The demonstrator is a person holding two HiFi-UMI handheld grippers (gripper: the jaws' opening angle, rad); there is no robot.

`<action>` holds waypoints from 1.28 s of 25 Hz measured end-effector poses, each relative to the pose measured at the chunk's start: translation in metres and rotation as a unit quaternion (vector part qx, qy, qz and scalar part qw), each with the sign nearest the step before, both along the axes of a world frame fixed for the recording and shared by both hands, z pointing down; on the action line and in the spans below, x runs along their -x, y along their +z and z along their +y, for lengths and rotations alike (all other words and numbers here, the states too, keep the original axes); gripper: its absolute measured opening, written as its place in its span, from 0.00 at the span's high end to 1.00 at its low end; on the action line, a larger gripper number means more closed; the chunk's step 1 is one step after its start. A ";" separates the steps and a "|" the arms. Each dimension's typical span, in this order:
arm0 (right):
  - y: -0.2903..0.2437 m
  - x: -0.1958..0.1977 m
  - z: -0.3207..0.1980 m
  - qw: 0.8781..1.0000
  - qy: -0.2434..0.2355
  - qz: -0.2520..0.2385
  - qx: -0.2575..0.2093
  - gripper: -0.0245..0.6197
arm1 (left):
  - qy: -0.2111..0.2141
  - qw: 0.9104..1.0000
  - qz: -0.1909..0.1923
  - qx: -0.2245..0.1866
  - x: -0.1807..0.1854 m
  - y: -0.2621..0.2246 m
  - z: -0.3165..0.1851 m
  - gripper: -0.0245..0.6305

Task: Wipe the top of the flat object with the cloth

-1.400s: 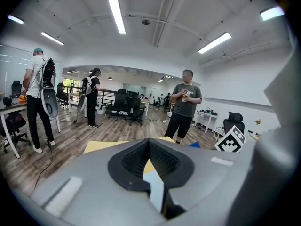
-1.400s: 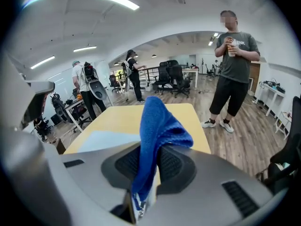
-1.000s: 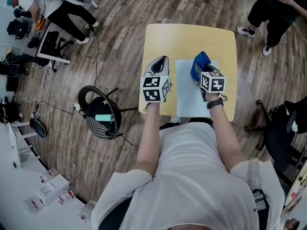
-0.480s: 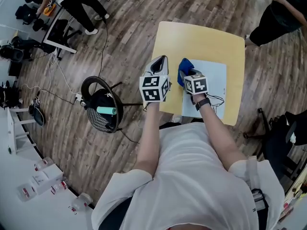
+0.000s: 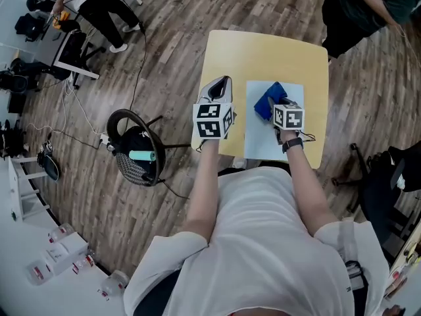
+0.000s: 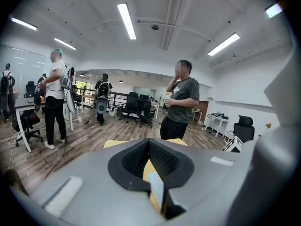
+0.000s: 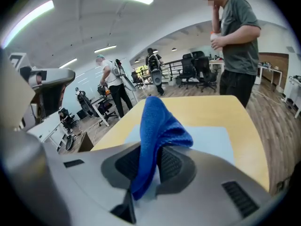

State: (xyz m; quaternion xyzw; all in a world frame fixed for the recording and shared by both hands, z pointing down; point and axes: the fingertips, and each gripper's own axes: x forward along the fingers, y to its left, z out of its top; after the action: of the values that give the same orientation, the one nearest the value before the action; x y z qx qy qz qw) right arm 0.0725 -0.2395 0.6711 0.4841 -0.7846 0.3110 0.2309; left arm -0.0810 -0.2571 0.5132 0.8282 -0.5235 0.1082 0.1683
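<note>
On the table [image 5: 263, 51], the right gripper [image 7: 149, 161] is clamping the cloth [image 7: 157, 126] between its jaws, holding it over the far part of the sheet [image 5: 263, 143]. Just left of the sheet, the left gripper [image 5: 220, 85] is hovering with its jaws together and holding nothing.

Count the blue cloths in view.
1: a blue textured cloth, pinched in the right gripper over the pale flat sheet on the yellow wooden table. None seems hidden.

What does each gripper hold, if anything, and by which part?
The right gripper holds the cloth, pinched across its bunched lower part; the rest stands up beyond the jaws. The left gripper holds nothing.
</note>
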 end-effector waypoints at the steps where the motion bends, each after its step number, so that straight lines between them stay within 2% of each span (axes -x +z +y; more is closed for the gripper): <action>1: -0.002 -0.012 0.000 1.000 0.011 0.004 -0.001 0.86 | 0.005 1.000 0.000 0.001 -0.005 0.001 0.000 0.95; 5: -0.002 -0.049 0.004 0.999 0.045 -0.001 0.003 0.86 | 0.026 1.000 -0.002 0.002 -0.024 0.003 -0.002 0.95; 11: 0.000 -0.077 0.016 0.998 0.070 -0.006 0.007 0.85 | 0.053 0.999 -0.005 0.000 -0.053 0.001 -0.003 0.95; 16: -0.007 -0.084 0.016 0.993 0.093 -0.070 0.008 0.85 | 0.062 0.998 -0.009 0.000 -0.060 0.001 -0.003 0.95; 20: -0.008 -0.088 0.015 0.984 0.114 -0.138 0.019 0.85 | 0.059 0.998 -0.011 0.002 -0.058 0.004 -0.005 0.95; 27: -0.012 -0.102 0.022 0.968 0.135 -0.209 0.024 0.86 | 0.057 0.998 -0.011 0.000 -0.055 0.001 -0.003 0.95; 30: -0.010 -0.121 0.024 0.962 0.156 -0.222 0.026 0.86 | 0.060 0.998 -0.012 0.000 -0.057 0.002 -0.003 0.95; 32: -0.006 -0.137 0.027 0.963 0.170 -0.206 0.030 0.86 | 0.062 0.998 -0.013 0.001 -0.059 0.004 -0.002 0.95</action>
State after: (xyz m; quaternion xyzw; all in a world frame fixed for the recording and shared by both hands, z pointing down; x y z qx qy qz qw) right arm 0.2097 -0.2121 0.6650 0.5289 -0.7115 0.4620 0.0217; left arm -0.0219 -0.2596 0.5173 0.8574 -0.4731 0.1297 0.1558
